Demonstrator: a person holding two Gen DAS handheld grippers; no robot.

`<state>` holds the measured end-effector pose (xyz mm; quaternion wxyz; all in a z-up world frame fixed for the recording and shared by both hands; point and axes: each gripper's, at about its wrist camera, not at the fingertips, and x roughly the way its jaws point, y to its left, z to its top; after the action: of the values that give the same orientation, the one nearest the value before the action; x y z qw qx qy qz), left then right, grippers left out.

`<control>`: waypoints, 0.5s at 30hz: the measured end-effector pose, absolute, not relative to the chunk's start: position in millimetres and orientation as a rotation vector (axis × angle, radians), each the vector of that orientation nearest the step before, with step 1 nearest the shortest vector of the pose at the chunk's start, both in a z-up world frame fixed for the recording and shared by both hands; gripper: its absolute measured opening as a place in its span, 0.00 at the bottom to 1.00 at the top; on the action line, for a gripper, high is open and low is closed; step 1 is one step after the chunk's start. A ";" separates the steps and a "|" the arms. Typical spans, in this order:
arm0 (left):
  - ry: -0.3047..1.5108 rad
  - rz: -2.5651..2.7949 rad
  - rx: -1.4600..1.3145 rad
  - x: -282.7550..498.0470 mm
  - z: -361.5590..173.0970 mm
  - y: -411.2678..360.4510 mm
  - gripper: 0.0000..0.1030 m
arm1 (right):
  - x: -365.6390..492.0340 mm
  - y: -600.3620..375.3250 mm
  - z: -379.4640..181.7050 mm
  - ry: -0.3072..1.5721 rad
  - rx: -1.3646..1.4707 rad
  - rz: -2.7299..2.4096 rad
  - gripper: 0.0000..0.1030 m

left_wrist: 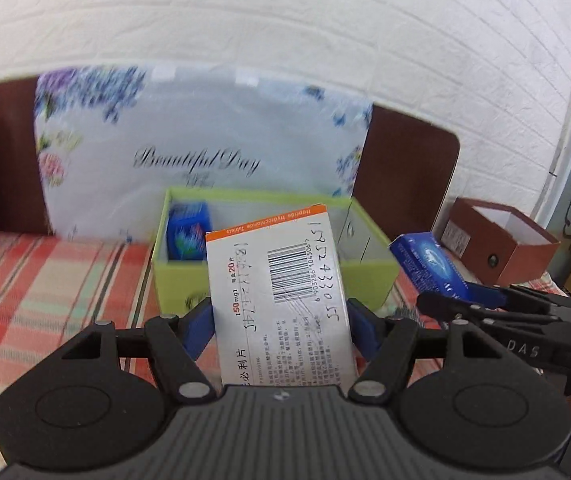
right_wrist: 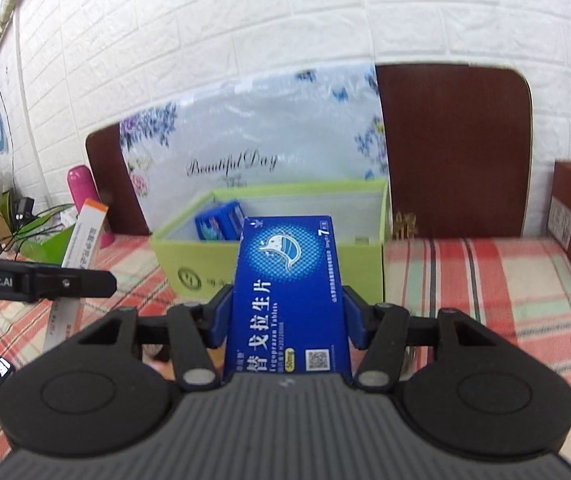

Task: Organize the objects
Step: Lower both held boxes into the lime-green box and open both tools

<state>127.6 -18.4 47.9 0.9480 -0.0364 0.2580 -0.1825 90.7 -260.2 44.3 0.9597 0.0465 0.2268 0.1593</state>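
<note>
"Beautiful Day" bag (left_wrist: 189, 152); possibly "50mg" white box (left_wrist: 281, 292).

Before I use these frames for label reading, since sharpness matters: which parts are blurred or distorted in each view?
Left wrist view: the white pill box in the left claw reads sharp, but the flowered bag and green box are smeared, and wall lines bow. Right wrist view: the blue pill box in the right claw is crisp; edges curve.
</note>
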 end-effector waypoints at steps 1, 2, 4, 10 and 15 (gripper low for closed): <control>0.516 -0.375 -0.069 136.9 53.7 -21.7 0.70 | 95.3 -258.8 48.5 0.446 0.084 0.322 0.53; 0.509 -0.373 -0.063 145.3 58.9 -25.3 0.70 | 100.6 -257.3 52.2 0.434 0.074 0.320 0.53; 0.493 -0.366 -0.061 162.9 68.2 -30.7 0.70 | 111.5 -255.2 59.0 0.415 0.062 0.314 0.53; 0.489 -0.320 -0.049 226.1 79.8 -47.5 0.70 | 156.5 -253.9 67.4 0.370 0.036 0.265 0.53; 0.556 -0.282 -0.043 276.9 64.0 -56.1 0.70 | 200.6 -252.1 55.2 0.386 0.013 0.213 0.53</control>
<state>276.9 -56.1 64.0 0.9516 -0.0211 0.2733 -0.1389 200.6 -252.1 55.2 0.9758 0.0063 0.1913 0.1058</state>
